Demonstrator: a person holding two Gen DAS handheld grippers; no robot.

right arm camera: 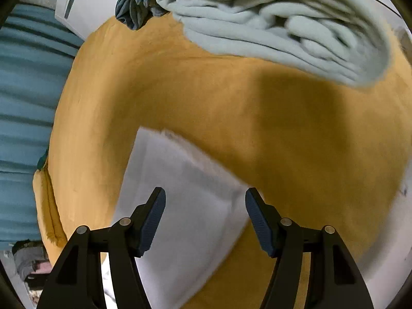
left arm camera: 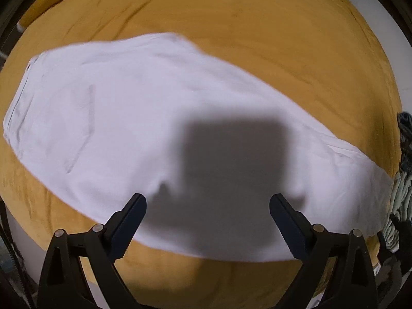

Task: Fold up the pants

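on mustard cover point(left arm camera: 231, 25), white pants point(left arm camera: 128, 108), flat

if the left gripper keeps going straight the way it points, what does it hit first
Most likely the white pants, spread on the yellow blanket. The left gripper has its jaws open right over the cloth, though its height above them is unclear.

Bare mustard cover point(right arm camera: 296, 134) lies beyond the pants point(right arm camera: 185, 195); folded grey blanket point(right arm camera: 283, 18) blocks its far edge.

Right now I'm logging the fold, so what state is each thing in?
white pants: laid flat on the spread, legs together.
left gripper: open, above the pants.
right gripper: open, above the leg end.
grey blanket: folded, bunched.
yellow spread: smooth.
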